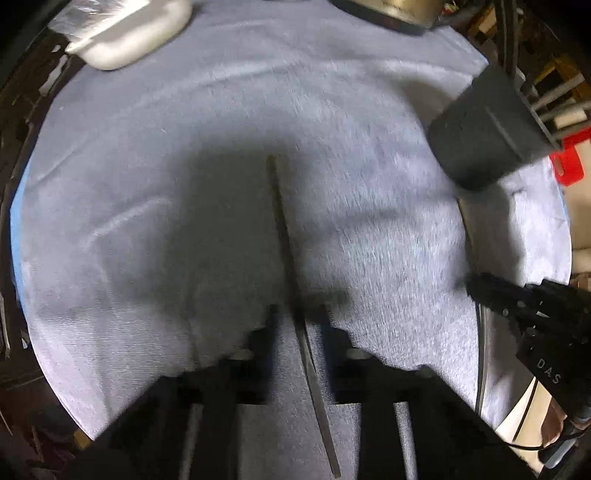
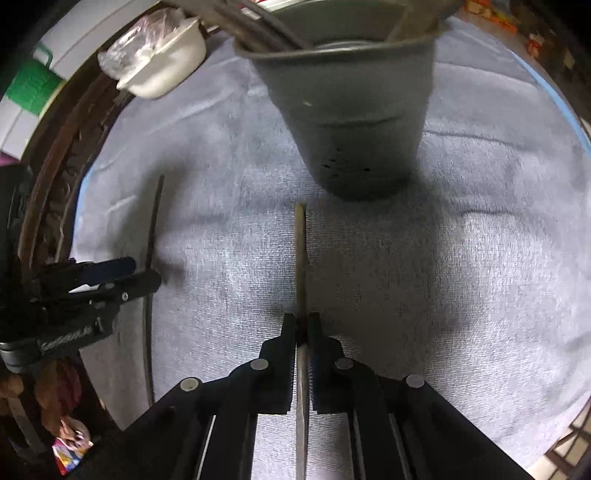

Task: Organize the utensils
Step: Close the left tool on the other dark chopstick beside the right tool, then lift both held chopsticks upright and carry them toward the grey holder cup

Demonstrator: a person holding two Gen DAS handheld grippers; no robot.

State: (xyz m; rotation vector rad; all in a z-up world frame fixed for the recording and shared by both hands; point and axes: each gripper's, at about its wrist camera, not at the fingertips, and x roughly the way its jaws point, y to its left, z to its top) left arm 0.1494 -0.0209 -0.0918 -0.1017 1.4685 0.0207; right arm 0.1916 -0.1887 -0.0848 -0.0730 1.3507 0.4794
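Observation:
My right gripper is shut on a pale wooden chopstick, which points ahead toward a grey utensil cup standing just beyond its tip. In the left wrist view that cup stands at the upper right, and the right gripper shows at the right edge. My left gripper is shut on a thin dark chopstick, held just above the cloth and running between its fingers. The right wrist view shows the left gripper at the left, clamped across that dark chopstick.
A grey-blue cloth covers the round table. A white dish with plastic wrap sits at the far left edge, also in the right wrist view. A metal pot stands at the back. Clutter surrounds the table rim.

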